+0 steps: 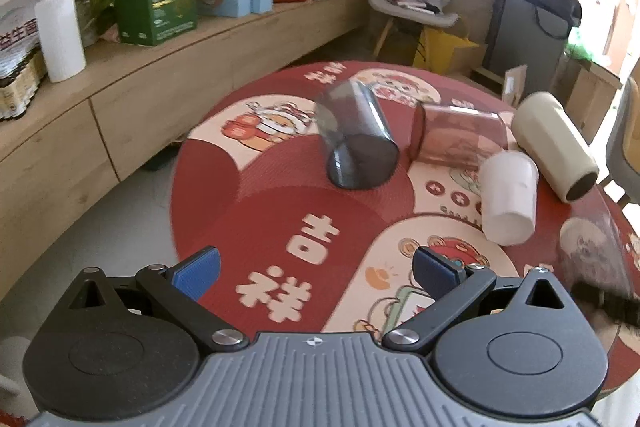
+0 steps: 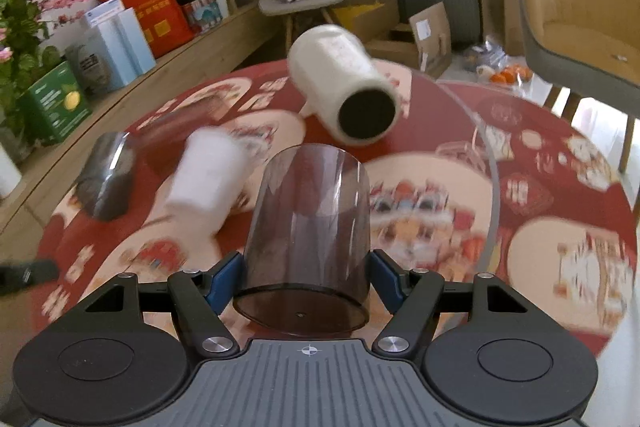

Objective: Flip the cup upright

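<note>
Smoky-brown clear cup point(image 2: 306, 251) pinched by right gripper point(image 2: 306, 281) | left gripper point(image 1: 316, 273) fingers spread, holding nothing, above red tablecloth point(image 1: 256, 227)

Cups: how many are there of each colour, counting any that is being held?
Dark grey see-through cup: 1
Pink see-through cup: 1
Cream cup: 1
White cup: 1
Smoky brown cup, held in the right gripper: 1
Total: 5
</note>
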`<state>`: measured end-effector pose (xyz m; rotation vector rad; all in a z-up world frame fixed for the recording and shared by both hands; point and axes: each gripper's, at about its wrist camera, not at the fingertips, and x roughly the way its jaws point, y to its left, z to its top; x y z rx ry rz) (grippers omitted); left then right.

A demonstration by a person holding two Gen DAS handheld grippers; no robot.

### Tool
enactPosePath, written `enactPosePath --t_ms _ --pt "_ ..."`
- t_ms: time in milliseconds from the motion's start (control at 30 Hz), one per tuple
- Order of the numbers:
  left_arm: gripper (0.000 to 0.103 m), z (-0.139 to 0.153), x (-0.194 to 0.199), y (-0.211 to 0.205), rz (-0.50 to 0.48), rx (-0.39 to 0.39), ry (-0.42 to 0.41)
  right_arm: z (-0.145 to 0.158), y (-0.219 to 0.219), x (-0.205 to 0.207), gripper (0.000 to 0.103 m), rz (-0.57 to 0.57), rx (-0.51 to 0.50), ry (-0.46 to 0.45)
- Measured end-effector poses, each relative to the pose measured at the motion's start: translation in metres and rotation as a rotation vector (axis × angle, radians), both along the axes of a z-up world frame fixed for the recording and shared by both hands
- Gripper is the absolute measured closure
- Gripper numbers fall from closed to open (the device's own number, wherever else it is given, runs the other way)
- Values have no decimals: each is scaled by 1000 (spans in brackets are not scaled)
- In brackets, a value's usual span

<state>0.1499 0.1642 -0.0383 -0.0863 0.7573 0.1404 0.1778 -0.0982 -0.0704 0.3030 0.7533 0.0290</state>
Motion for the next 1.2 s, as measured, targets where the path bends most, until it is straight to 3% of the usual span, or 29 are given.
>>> enactPosePath --t_ms 267,467,667,767,833,933,1200 --pt "0 6 -6 28 50 -64 -1 9 73 -26 37 129 -35 13" --pt "0 6 -3 50 98 -62 1 15 124 -12 37 197 -58 0" --pt "0 8 2 73 152 -125 22 19 147 5 37 214 -64 4" --pt "0 10 3 77 160 -138 19 22 146 1 36 216 -65 0" --pt "0 9 3 75 152 -145 25 29 142 -5 29 210 -74 -29" --pt "0 8 4 69 135 -148 30 46 129 -15 27 195 -89 -87" --pt "0 4 8 43 80 -129 41 65 53 -24 25 25 -112 -196"
